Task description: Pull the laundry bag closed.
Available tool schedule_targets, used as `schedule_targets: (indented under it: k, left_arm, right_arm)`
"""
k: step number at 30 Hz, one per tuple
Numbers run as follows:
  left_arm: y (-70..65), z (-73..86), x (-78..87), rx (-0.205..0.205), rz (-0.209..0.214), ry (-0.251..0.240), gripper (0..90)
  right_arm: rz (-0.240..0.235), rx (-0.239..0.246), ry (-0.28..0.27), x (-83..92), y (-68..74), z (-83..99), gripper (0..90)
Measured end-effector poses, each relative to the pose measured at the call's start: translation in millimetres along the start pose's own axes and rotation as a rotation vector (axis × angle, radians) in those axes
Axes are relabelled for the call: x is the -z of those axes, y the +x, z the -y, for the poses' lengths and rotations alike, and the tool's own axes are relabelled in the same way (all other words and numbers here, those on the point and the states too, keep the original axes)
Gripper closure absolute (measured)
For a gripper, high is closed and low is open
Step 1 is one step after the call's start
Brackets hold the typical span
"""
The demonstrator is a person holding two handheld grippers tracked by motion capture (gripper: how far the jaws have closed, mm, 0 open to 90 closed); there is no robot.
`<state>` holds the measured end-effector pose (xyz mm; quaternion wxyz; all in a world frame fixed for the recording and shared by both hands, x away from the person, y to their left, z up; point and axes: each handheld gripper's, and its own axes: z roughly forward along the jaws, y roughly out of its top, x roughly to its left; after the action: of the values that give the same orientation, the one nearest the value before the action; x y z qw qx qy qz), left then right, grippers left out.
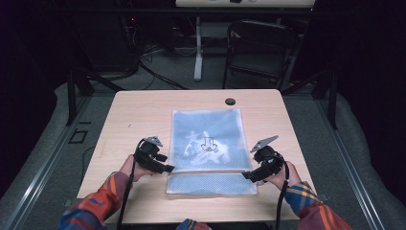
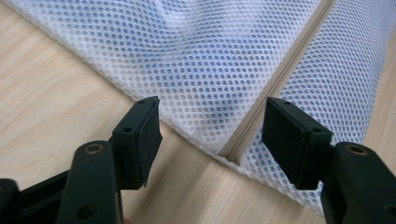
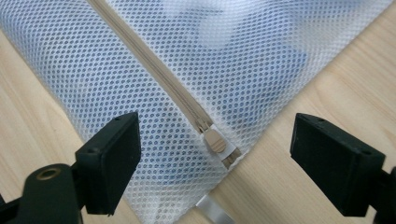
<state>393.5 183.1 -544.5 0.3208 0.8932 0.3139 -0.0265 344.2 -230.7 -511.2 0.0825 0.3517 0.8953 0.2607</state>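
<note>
Lying flat near the middle of the wooden table [image 1: 129, 110], the white mesh bag [image 1: 207, 143] has pale blue cloth inside (blurred through the netting). Its beige zipper [image 3: 154, 65] runs across the end nearest the person, with the slider [image 3: 215, 141] at the bag's right edge. The left gripper [image 2: 212, 135] hovers at the zipper's other end and the right gripper [image 3: 215, 156] over the slider; both sets of jaws stand apart, clamping nothing.

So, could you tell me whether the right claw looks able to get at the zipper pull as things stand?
Probably yes. The right claw is open, and the zipper pull lies exposed on the mesh bag between its jaws, with nothing over it.
</note>
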Motion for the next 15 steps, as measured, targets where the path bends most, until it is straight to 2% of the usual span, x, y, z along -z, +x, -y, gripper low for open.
schedule_targets:
  k: [7,15]
  left_arm:
    - [0.3,0.3,2.9,0.0,-0.03,0.001,27.4]
    - [2.0,2.6,12.8,0.026,-0.086,-0.023,21.9]
  right_arm:
    - [0.036,-0.034,-0.021,6.4,-2.6,6.2,13.7]
    - [0.116,-0.12,-0.049,19.0,-13.6,19.3,13.3]
